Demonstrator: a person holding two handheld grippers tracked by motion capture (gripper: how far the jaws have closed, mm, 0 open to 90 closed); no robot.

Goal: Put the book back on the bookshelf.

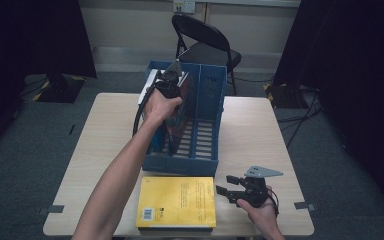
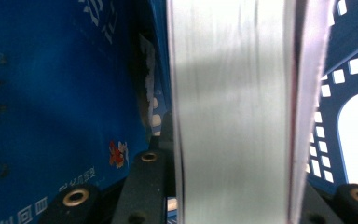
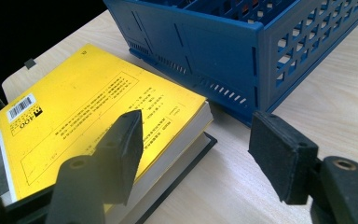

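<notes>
A: Nearest, the yellow book [image 1: 176,202] lies flat at the tabletop's [image 1: 105,135] near edge; right gripper [image 1: 226,185] beside it, fingers apart, empty.

B: Left gripper [image 2: 233,205]?

A: Up close, its fingers clamp a book [image 2: 233,107] standing upright in the blue file rack [image 1: 207,90].

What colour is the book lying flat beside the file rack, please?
Yellow cover, clearest in the right gripper view.

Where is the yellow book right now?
The yellow book lies flat at the table's near edge in the high view, just in front of the blue file rack, with the open right hand-held gripper beside it.
</notes>
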